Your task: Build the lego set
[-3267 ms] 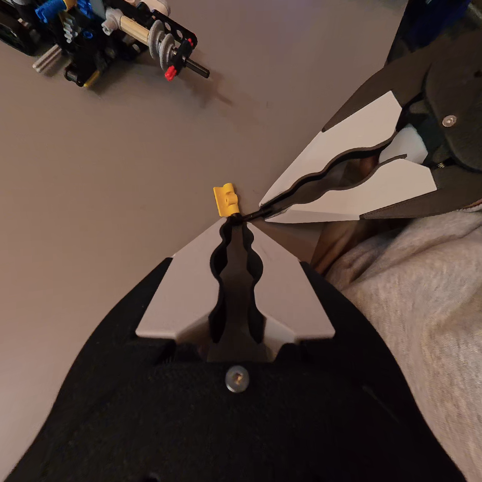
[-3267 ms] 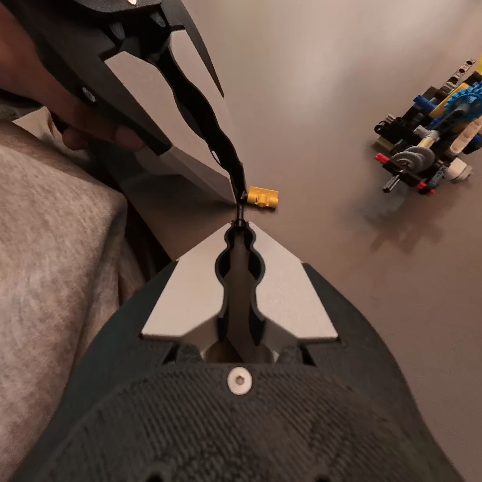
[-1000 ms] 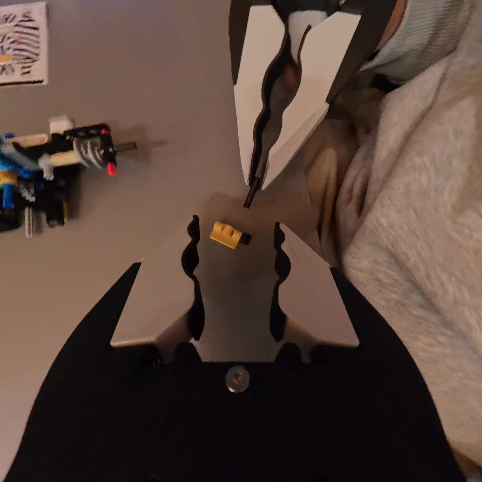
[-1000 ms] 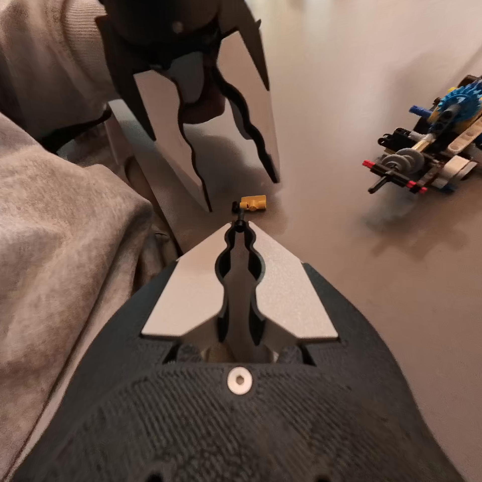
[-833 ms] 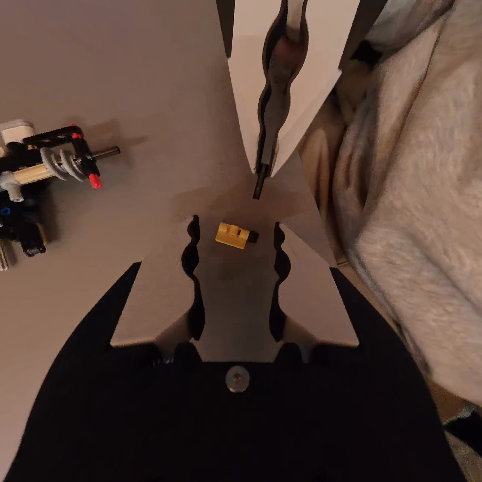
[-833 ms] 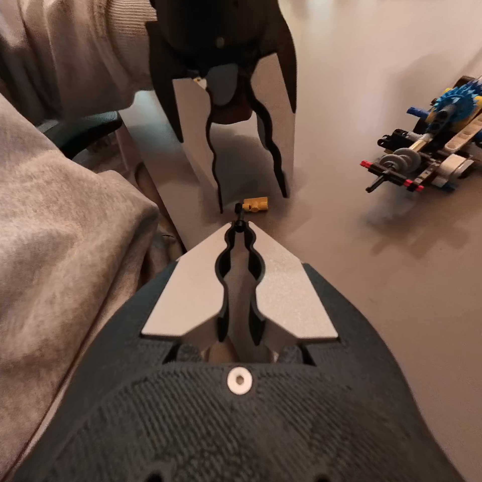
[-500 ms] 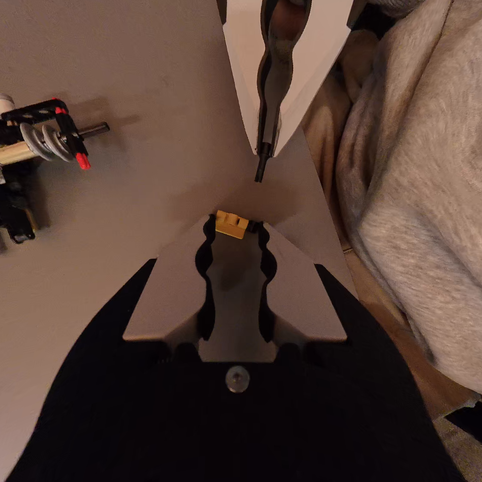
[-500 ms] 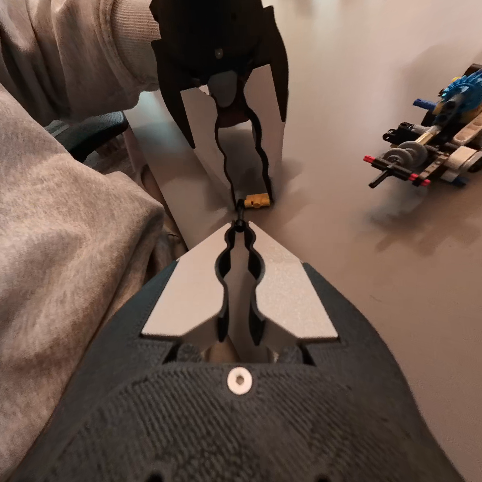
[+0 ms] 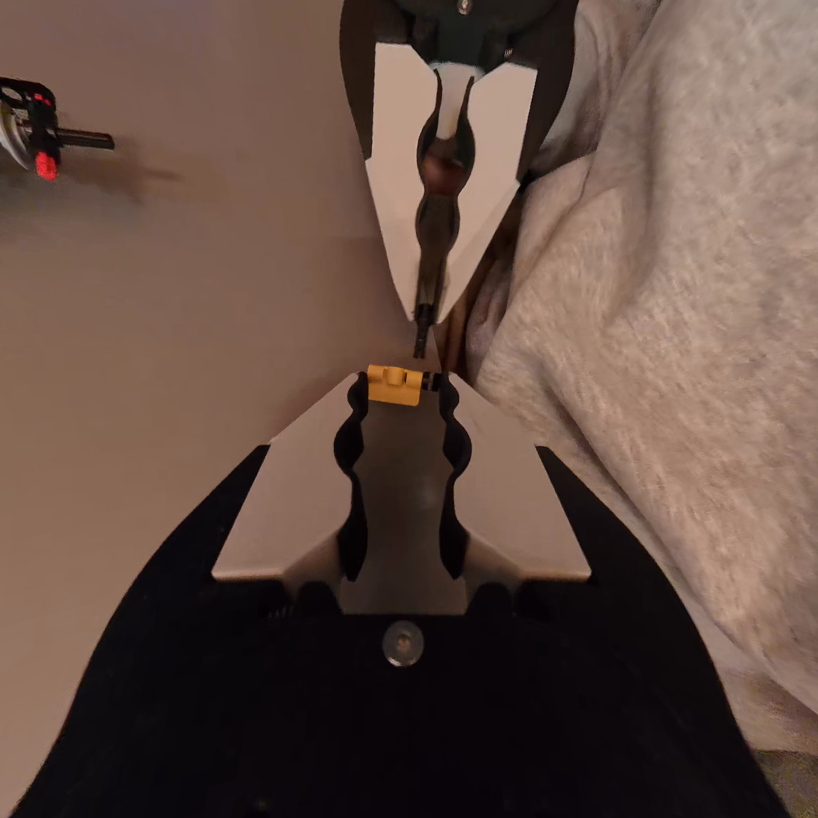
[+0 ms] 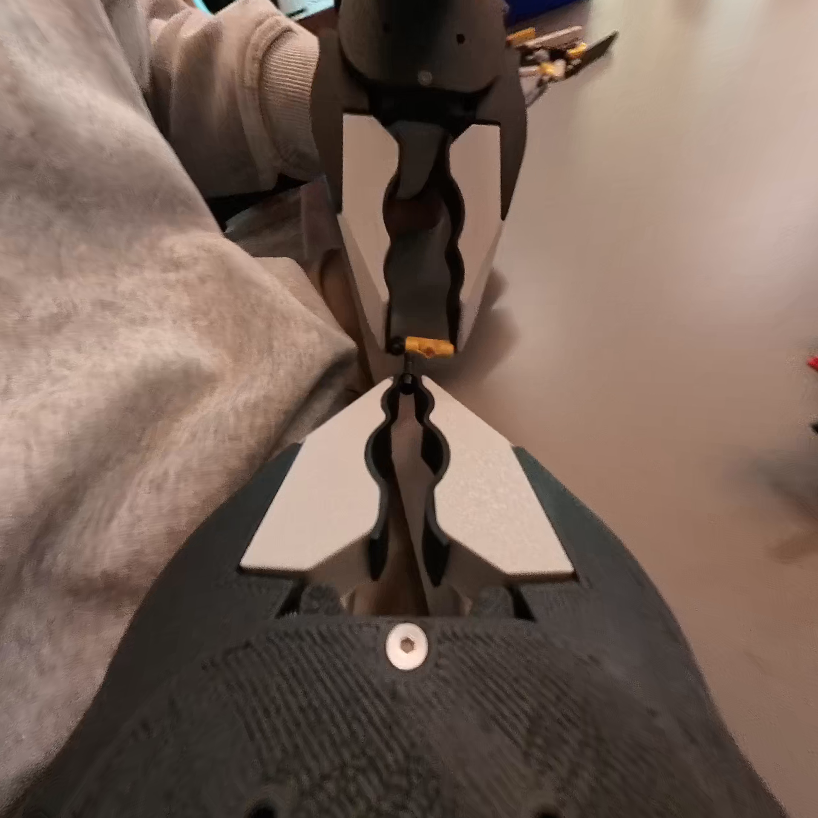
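The connector piece (image 9: 393,386) is held crosswise between the tips of the left gripper (image 9: 400,384). Directly opposite, the right gripper (image 9: 426,315) is closed on a pin (image 9: 420,338), just beyond the piece. The lego model (image 9: 31,128) lies on the table (image 9: 199,265), far left.

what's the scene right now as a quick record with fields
left gripper: jaws shut on the yellow lego piece, gripped end to end at the tips
right gripper: jaws shut on a thin black pin, pointing at the yellow piece
gap: pin tip just short of the yellow piece, not inserted yet
partly built model: on the table, far left in the left wrist view, untouched
person: grey sleeve beside both grippers
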Motion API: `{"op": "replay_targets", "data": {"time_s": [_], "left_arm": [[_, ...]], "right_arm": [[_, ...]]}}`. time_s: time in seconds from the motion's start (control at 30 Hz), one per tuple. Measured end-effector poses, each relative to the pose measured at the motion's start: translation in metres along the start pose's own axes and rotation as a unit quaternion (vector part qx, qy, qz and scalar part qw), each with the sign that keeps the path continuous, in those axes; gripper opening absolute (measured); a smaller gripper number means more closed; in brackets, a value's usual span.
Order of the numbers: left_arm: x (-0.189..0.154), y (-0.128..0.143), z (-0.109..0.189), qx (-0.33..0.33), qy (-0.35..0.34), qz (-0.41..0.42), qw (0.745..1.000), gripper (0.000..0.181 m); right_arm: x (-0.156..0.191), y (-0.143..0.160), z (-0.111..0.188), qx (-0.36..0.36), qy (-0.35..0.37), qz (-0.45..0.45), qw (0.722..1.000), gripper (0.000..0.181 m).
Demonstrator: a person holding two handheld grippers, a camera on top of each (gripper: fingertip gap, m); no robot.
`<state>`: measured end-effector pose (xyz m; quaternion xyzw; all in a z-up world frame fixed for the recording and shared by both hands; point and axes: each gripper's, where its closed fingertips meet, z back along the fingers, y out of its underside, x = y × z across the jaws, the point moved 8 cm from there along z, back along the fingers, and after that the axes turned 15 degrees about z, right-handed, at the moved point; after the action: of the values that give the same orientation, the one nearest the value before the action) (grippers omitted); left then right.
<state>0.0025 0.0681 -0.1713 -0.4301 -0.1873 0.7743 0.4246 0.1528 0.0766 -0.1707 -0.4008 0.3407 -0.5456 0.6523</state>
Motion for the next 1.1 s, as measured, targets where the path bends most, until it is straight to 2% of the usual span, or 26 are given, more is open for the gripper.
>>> {"op": "replay_targets", "data": {"time_s": [0.17, 0.33, 1.1], "left_arm": [[-0.0078, 0.0043, -0.0064, 0.034, -0.029, -0.021, 0.999, 0.030], [-0.0043, 0.0060, -0.0084, 0.034, -0.028, -0.011, 0.999, 0.030], [-0.0044, 0.0056, -0.0104, 0.032, -0.050, -0.015, 0.998, 0.031]], "right_arm": [[0.0059, -0.0029, -0.0080, 0.007, -0.036, 0.016, 0.999, 0.005], [0.0083, 0.0015, -0.0107, 0.034, -0.031, 0.026, 0.999, 0.005], [0.0081, 0.0027, -0.0114, 0.041, -0.038, 0.000, 0.998, 0.005]]}}
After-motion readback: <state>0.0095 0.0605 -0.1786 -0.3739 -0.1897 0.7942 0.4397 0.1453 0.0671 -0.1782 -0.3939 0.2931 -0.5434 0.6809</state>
